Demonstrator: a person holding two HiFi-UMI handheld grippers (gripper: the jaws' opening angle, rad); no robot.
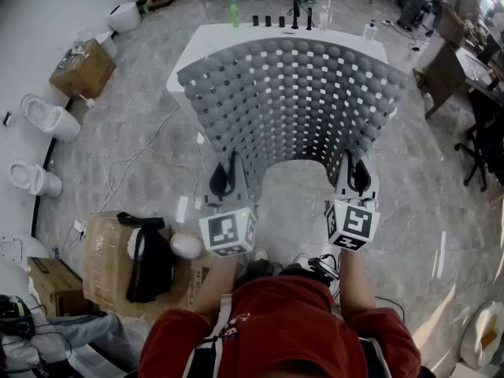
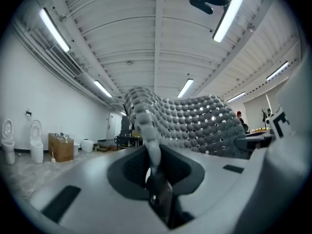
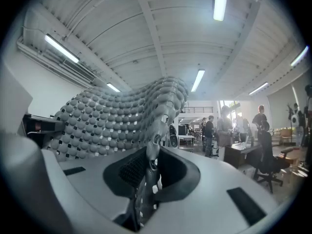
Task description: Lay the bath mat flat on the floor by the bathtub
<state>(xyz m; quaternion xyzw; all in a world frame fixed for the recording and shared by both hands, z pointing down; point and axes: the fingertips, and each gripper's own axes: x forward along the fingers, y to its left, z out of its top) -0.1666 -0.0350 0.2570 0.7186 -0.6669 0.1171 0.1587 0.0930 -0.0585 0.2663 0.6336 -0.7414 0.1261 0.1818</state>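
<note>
A grey bath mat (image 1: 295, 105) of round bumps and square holes hangs spread in the air between my two grippers, its far edge over the white bathtub (image 1: 205, 42). My left gripper (image 1: 223, 181) is shut on the mat's near left corner, and the mat (image 2: 195, 123) rises from its jaws in the left gripper view. My right gripper (image 1: 357, 178) is shut on the near right corner; the mat (image 3: 112, 118) billows up to the left in the right gripper view. The near edge arches up between the two grips.
Bottles (image 1: 234, 12) and fittings stand on the tub's far rim. Toilets (image 1: 49, 116) line the left wall. Cardboard boxes (image 1: 110, 262) with a black bag sit at my lower left, another box (image 1: 83, 68) farther back. Cables (image 1: 138, 164) trail on the marble floor. Chairs (image 1: 480, 132) stand at right.
</note>
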